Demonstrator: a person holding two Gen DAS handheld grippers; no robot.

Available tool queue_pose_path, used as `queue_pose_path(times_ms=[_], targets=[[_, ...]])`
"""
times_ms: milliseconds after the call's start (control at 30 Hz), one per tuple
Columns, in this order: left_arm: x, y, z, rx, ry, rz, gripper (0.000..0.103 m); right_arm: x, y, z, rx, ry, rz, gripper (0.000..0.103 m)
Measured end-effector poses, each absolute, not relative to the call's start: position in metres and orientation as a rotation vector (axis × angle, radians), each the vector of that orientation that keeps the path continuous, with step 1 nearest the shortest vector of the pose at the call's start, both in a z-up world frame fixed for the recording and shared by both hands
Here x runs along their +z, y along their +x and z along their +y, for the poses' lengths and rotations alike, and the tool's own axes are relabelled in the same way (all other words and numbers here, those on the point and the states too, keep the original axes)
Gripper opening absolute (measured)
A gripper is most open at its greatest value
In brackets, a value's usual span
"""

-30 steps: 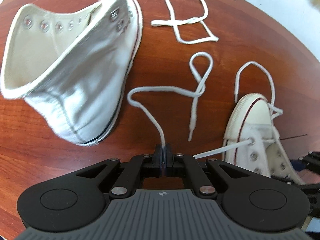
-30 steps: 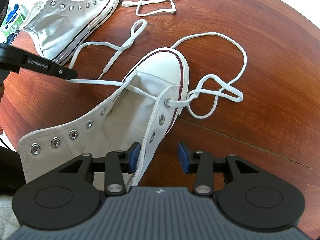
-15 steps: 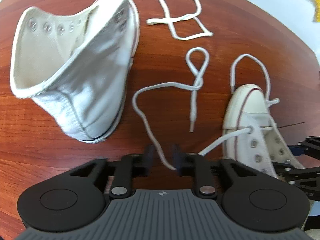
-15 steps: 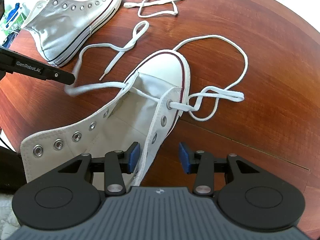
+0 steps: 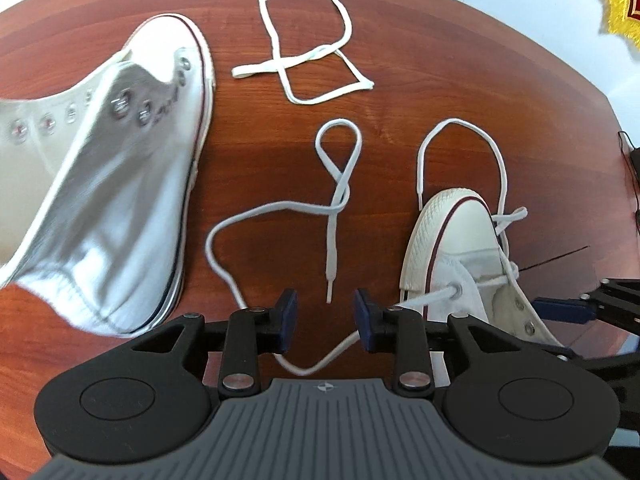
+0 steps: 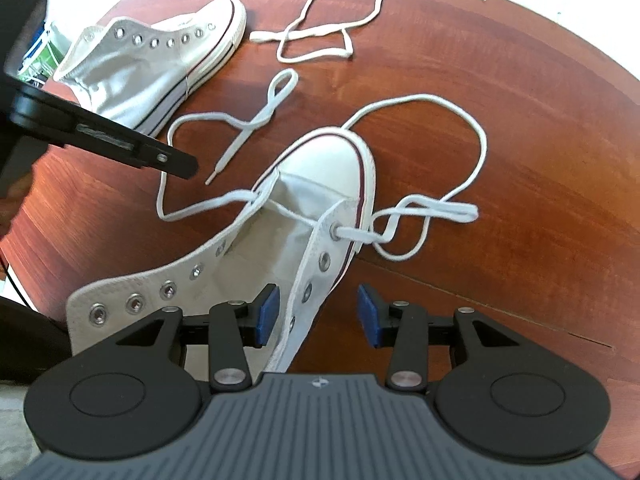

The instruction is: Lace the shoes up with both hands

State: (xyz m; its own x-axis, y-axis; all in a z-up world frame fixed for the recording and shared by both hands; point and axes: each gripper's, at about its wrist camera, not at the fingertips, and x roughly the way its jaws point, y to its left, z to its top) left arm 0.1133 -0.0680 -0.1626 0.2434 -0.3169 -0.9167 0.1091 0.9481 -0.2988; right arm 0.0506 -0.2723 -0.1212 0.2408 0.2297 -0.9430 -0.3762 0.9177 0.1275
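Lace (image 5: 276, 208): limp, light, slippery cord threaded through shoe (image 6: 320, 184) at frame centre, best pinched near its stiff tip (image 5: 329, 296); left gripper (image 5: 326, 316) and right gripper (image 6: 316, 312) both released.

The table (image 5: 460, 80) is reddish-brown wood with a smooth, faintly glossy finish and visible grain. Both high-top shoes (image 6: 304, 232) (image 5: 112, 184) are white canvas cloth with shiny metal eyelets (image 6: 98, 314); the nearer one has a textured rubber toe cap (image 5: 444, 216). The laces (image 5: 312, 60) are flat woven white cloth. The grippers (image 5: 326, 316) (image 6: 318, 314) are matt black plastic with blue pads (image 6: 368, 316) and bright metal rivets (image 6: 404, 379).
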Motion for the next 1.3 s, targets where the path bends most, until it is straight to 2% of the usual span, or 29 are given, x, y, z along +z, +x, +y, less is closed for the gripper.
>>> queue_pose_path(times_ms=[367,467,533,667,833,933,1300], targets=[[-0.173,0.137,-0.086,-0.310,-0.116,1.305,0.031,-0.105,0.051,-0.284,0.410,-0.106,1.236,0.045],[-0.175,0.143,-0.091,-0.316,-0.086,1.310,0.026,-0.105,0.051,-0.285,0.406,-0.099,1.237,0.045],[-0.177,0.145,-0.093,-0.318,-0.068,1.314,0.018,-0.106,0.052,-0.285,0.406,-0.098,1.237,0.045],[-0.181,0.149,-0.097,-0.328,-0.038,1.323,0.016,-0.106,0.052,-0.286,0.402,-0.094,1.236,0.046],[-0.182,0.148,-0.100,-0.330,0.000,1.318,0.004,-0.106,0.053,-0.288,0.397,-0.088,1.235,0.046],[-0.182,0.147,-0.101,-0.340,0.021,1.305,0.002,-0.106,0.052,-0.288,0.395,-0.089,1.233,0.046],[-0.147,0.147,-0.077,-0.406,-0.317,1.259,0.001,-0.091,0.054,-0.294,0.417,-0.019,1.158,0.046]])
